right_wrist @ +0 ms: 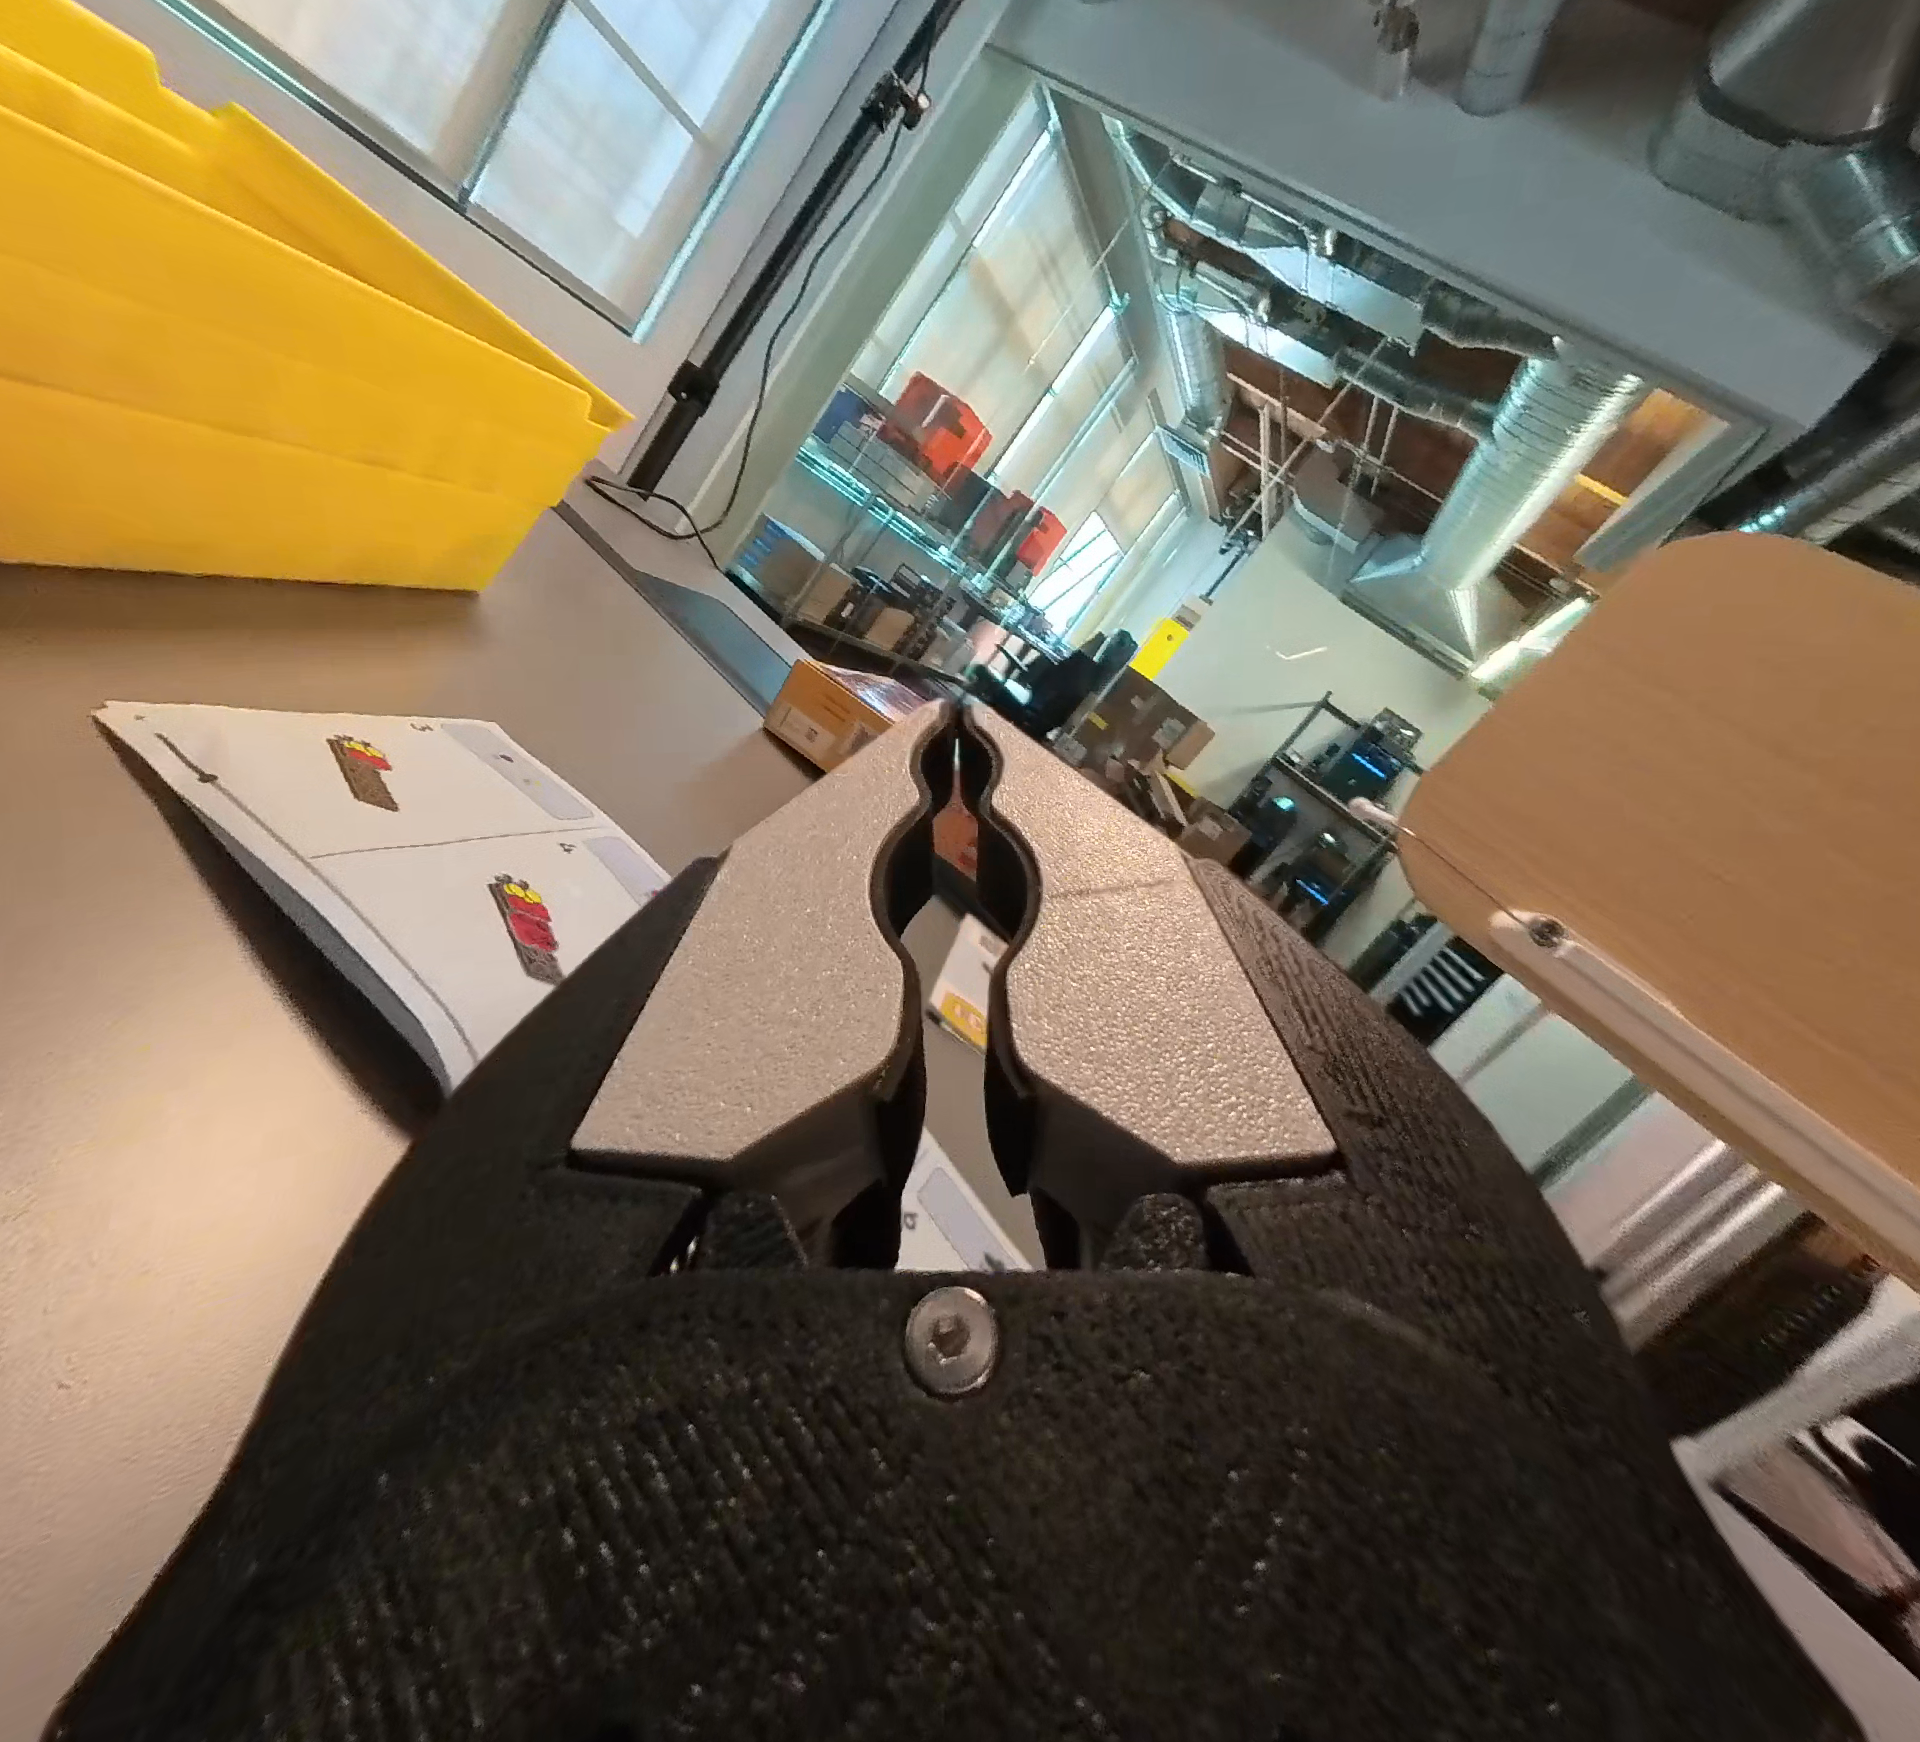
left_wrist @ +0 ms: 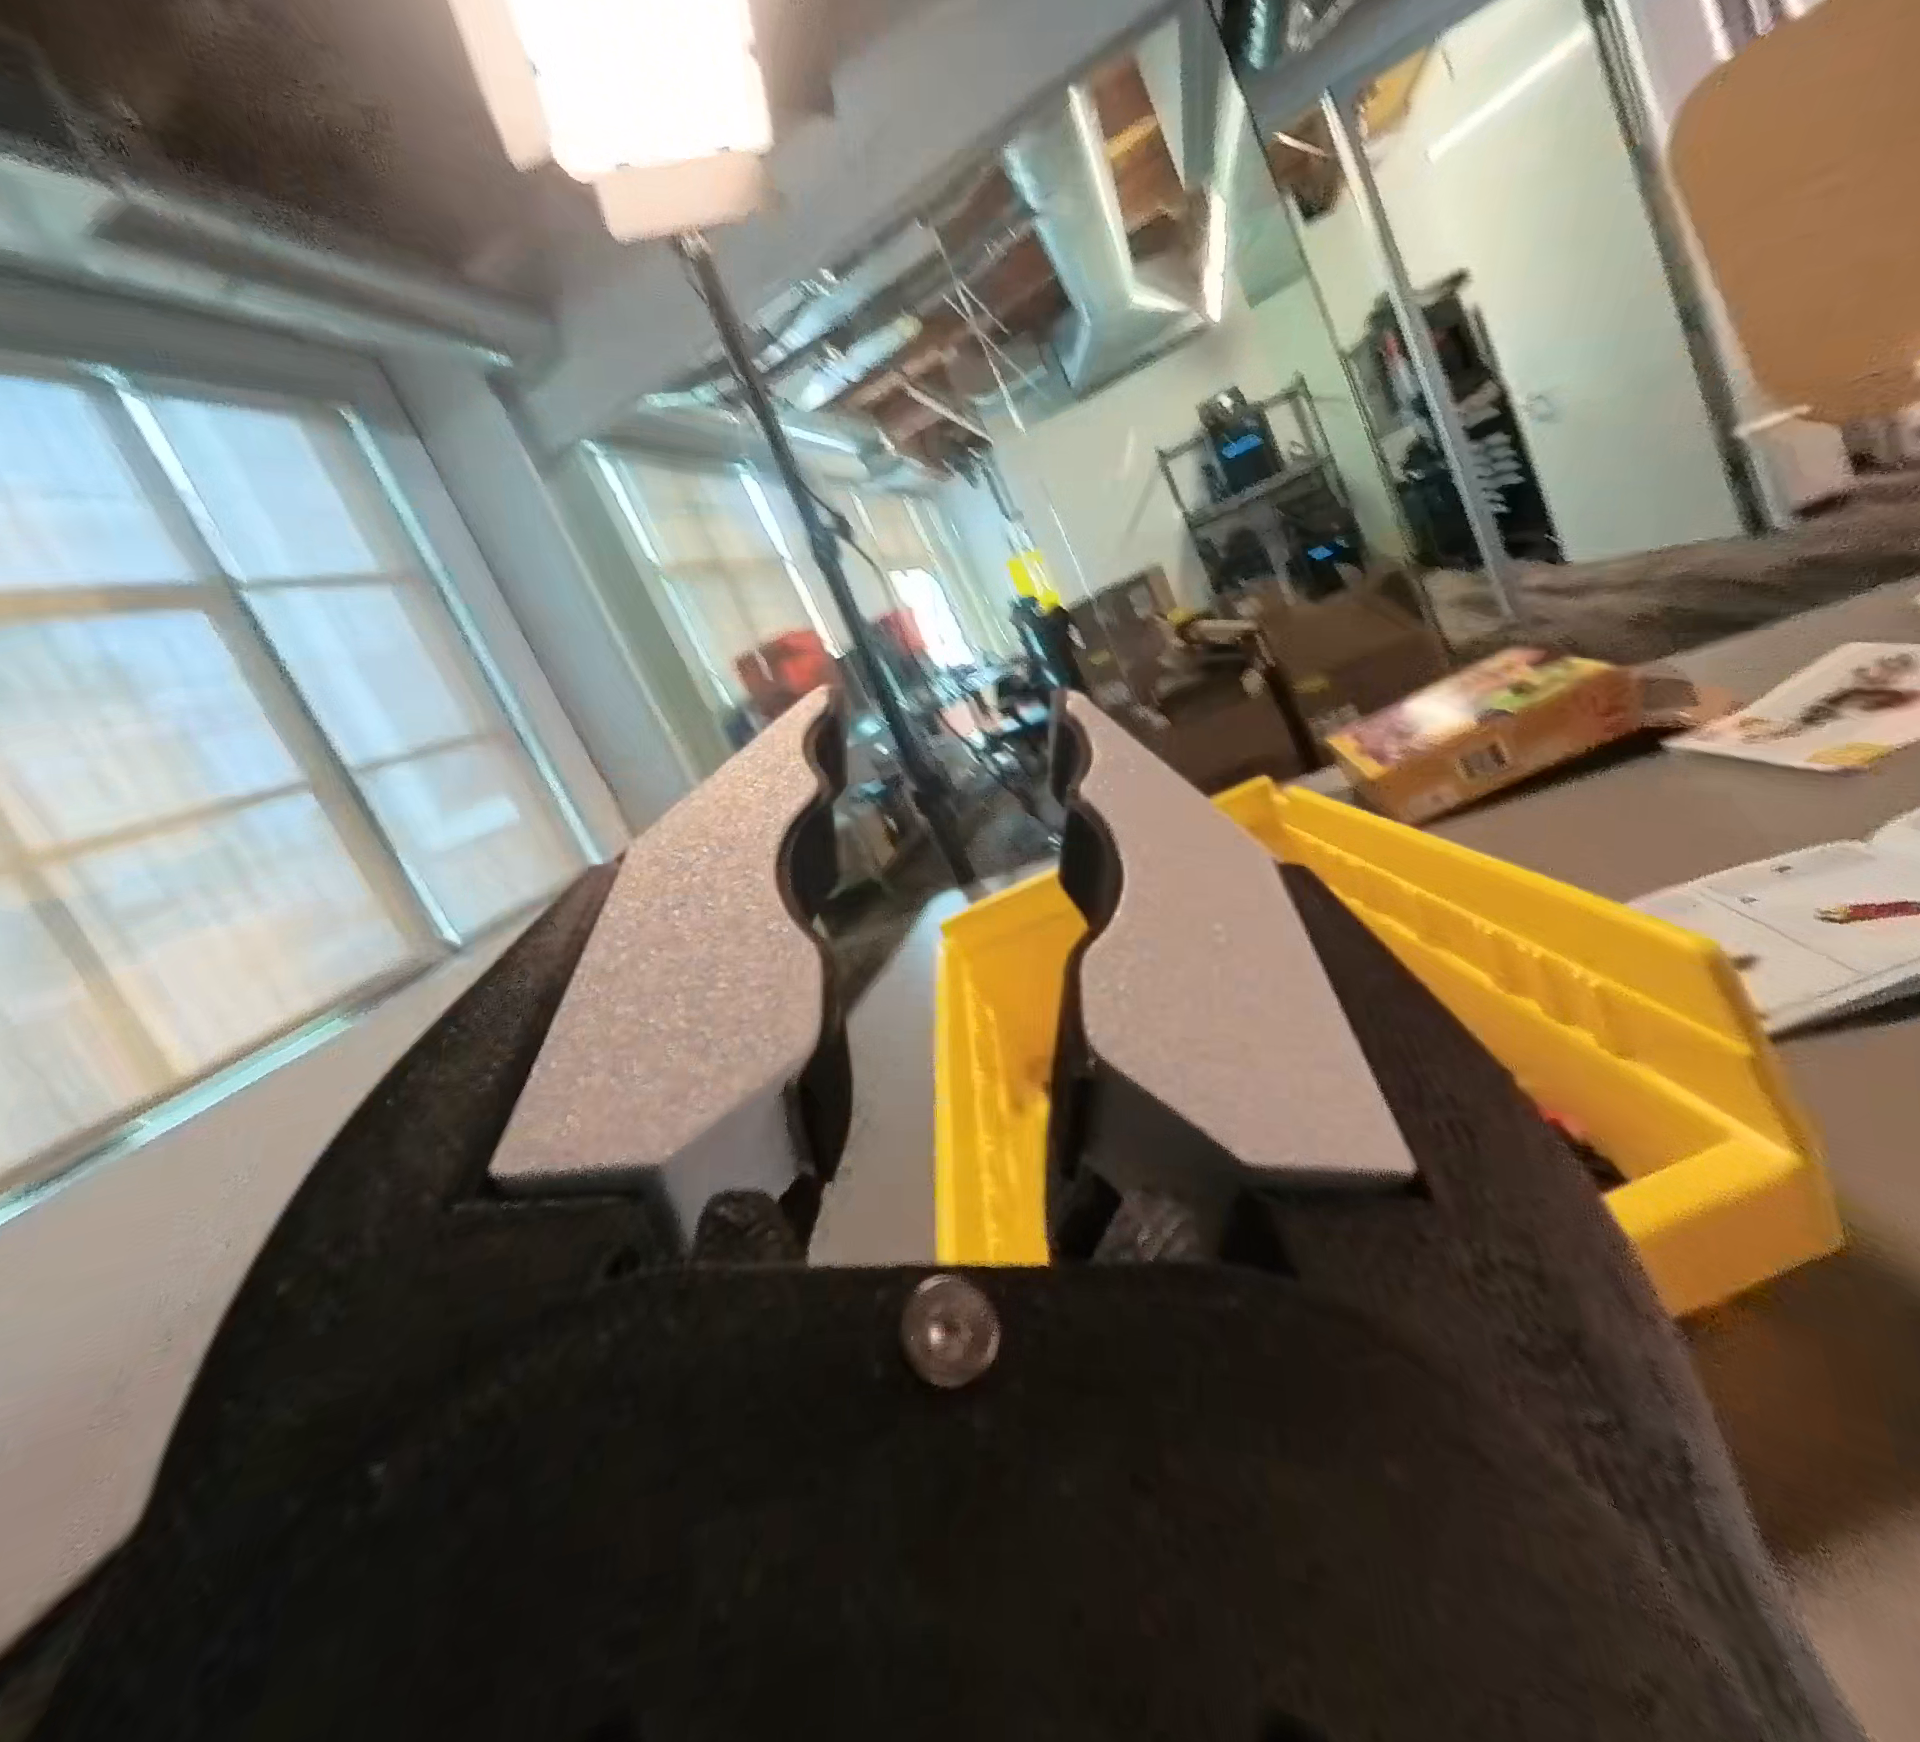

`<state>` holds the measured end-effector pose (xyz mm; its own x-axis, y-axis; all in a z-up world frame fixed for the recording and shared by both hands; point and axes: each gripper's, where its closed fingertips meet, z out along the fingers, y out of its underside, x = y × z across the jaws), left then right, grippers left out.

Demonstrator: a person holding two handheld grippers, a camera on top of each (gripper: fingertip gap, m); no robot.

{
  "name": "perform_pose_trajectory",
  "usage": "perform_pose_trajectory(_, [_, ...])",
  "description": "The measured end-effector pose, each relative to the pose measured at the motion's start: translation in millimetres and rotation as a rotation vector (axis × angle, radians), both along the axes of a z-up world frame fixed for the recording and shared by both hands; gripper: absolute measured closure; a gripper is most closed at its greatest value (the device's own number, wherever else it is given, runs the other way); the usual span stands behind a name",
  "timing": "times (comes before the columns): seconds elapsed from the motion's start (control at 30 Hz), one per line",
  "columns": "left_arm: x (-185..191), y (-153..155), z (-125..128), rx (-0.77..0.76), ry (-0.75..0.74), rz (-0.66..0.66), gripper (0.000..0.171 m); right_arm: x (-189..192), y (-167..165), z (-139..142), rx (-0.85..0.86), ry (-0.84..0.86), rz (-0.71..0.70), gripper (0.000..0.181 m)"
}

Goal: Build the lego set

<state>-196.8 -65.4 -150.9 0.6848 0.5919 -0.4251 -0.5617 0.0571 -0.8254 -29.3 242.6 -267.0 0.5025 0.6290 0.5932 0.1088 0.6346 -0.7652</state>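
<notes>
Lego booklet lies flat on the bench. My right hand-held gripper tilts up, tips together. My left hand-held gripper tilts up, apart, empty, beside the yellow bin.

The lego box, orange-yellow cardboard, lies flat on the grey table beyond the open instruction booklet, whose white pages show a red-and-brown build.

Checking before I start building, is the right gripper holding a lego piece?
No, the right gripper is shut at the tips with nothing between them.
</notes>
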Motion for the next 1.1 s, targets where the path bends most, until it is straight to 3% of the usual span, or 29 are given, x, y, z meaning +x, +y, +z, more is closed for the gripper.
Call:
perform_pose_trajectory(0.17, [-29, 72, -22, -0.310, -0.191, -0.131, 0.140, 0, -4, 1, -0.032, 0.020, 0.060, 0.181])
perform_pose_trajectory(0.33, [-51, 145, -65, -0.691, -0.329, -0.318, 0.146, -1, -4, 0, -0.037, 0.019, 0.068, 0.181])
perform_pose_trajectory(0.47, [-76, 178, -113, -1.041, -0.375, -0.335, 0.148, -1, -1, -3, -0.036, 0.004, 0.044, 0.181])
perform_pose_trajectory(0.6, [-92, 188, -150, -1.283, -0.424, -0.319, 0.151, -3, 0, -6, -0.015, -0.024, 0.027, 0.181])
perform_pose_trajectory(0.77, [-89, 175, -186, -1.527, -0.501, -0.353, 0.143, -6, 1, -10, -0.011, -0.048, 0.016, 0.181])
perform_pose_trajectory(0.87, [-76, 171, -191, -1.558, -0.534, -0.414, 0.129, -7, 1, -11, -0.007, -0.059, 0.012, 0.181])
perform_pose_trajectory(0.93, [-56, 170, -189, -1.546, -0.574, -0.522, 0.124, -8, 2, -12, -0.004, -0.068, 0.010, 0.181])
perform_pose_trajectory(1.03, [-28, 166, -184, -1.519, -0.666, -0.693, 0.129, -10, 1, -14, 0.004, -0.082, 0.006, 0.181])
perform_pose_trajectory(1.1, [-19, 161, -187, -1.536, -0.697, -0.737, 0.134, -10, 2, -15, 0.005, -0.086, 0.003, 0.181])
